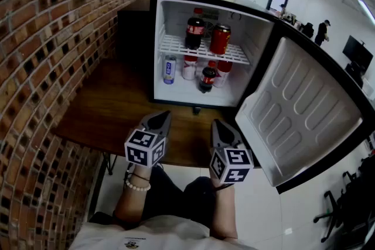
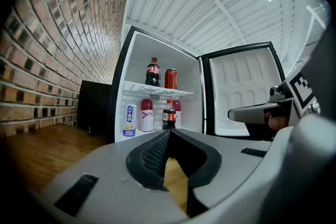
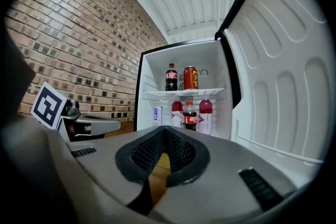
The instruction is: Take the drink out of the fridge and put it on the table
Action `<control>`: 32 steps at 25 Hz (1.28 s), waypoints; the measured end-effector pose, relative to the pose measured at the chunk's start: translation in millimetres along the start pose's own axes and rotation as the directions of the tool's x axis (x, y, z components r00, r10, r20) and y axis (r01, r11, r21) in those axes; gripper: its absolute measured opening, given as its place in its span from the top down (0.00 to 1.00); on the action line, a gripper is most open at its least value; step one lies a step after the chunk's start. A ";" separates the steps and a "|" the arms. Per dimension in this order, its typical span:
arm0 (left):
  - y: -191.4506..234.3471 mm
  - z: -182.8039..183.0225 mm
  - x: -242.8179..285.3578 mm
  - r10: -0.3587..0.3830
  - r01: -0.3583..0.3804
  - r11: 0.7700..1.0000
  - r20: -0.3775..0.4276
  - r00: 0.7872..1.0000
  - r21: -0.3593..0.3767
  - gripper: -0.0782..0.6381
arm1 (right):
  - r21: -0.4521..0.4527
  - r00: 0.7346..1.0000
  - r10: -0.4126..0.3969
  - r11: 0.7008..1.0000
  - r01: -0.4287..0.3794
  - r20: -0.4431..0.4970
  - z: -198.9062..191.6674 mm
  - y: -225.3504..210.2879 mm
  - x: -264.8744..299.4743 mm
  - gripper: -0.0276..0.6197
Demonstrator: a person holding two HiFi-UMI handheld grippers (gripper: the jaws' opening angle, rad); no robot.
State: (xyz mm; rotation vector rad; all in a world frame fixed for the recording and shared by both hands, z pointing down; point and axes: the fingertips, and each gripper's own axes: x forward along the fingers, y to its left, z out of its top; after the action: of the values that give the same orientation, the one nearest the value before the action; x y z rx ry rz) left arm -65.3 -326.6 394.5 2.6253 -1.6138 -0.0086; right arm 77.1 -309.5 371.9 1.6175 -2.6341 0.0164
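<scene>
Left tongs (image 1: pixel 160 118) and right tongs (image 1: pixel 217 125) point level at the fridge (image 1: pixel 261 44) — both closed, empty.

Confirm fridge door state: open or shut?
Open. The fridge door is swung wide to the right, its white inner liner showing, and the wire shelf and drinks inside are exposed.

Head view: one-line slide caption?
Shut and empty, the left gripper and right gripper hover before the open fridge of drinks on the wooden table.
</scene>
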 end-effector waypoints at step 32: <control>24.0 160.3 116.3 -0.066 0.063 0.998 0.096 0.993 0.029 0.35 | 0.023 1.000 -0.016 1.000 0.016 0.021 8.5 -18.6 -3.1 0.94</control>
State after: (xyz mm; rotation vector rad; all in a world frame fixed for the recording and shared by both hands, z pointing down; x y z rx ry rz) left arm -39.9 -448.9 238.8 2.7353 -1.5662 -0.1205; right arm 94.8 -315.5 363.0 1.6549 -2.6458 0.0285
